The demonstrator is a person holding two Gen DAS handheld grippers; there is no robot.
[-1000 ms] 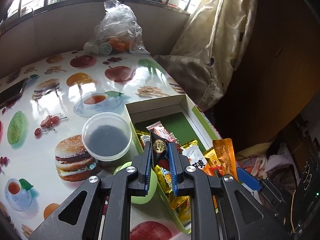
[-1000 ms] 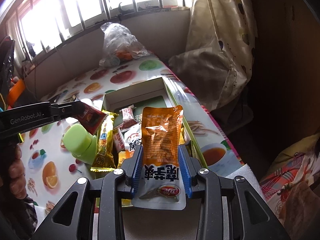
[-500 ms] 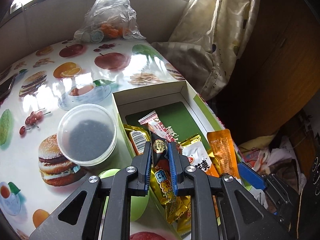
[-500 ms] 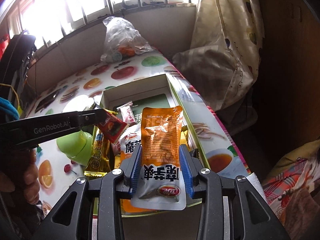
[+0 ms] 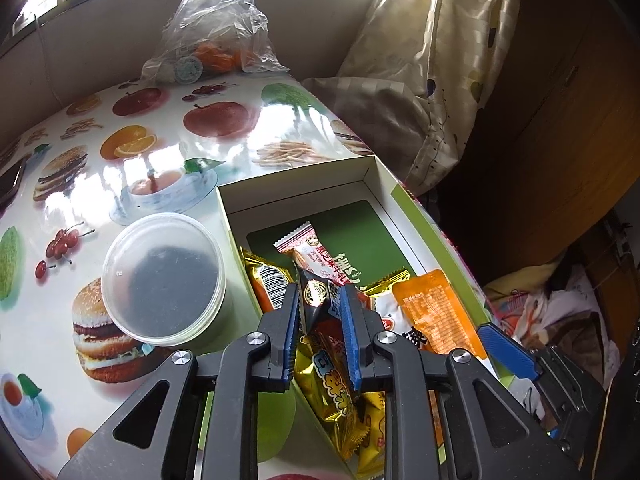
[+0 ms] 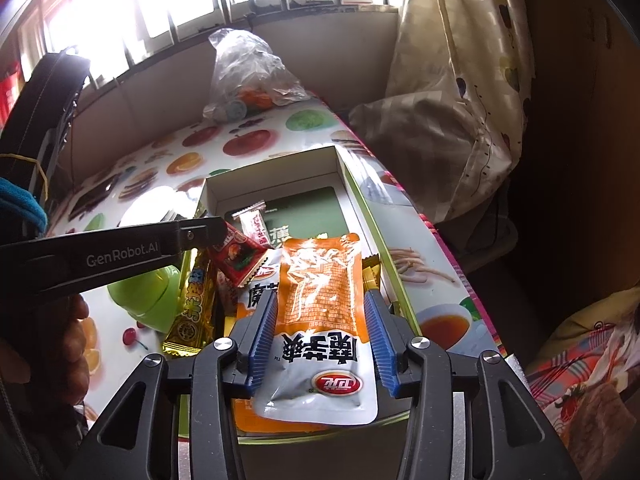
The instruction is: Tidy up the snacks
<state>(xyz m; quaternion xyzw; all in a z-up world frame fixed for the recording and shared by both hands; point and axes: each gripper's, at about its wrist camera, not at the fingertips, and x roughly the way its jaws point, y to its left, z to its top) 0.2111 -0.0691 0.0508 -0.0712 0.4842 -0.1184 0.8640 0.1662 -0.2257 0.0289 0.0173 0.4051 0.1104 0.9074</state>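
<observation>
My left gripper is shut on a small dark red snack packet and holds it over the near part of the open white box. The left gripper also shows in the right wrist view with the red packet. My right gripper is shut on an orange and grey snack pouch, held over the box's near end. The pouch also shows in the left wrist view. Several packets lie in the box, among them a pink bar and a gold wrapper.
A clear lidded tub stands left of the box. A green cup sits by the box's near left corner. A plastic bag of fruit stands at the table's far edge. A curtain hangs right of the table.
My left gripper has moved forward and right over the box with the red packet. My right gripper has moved forward slightly with the orange pouch.
</observation>
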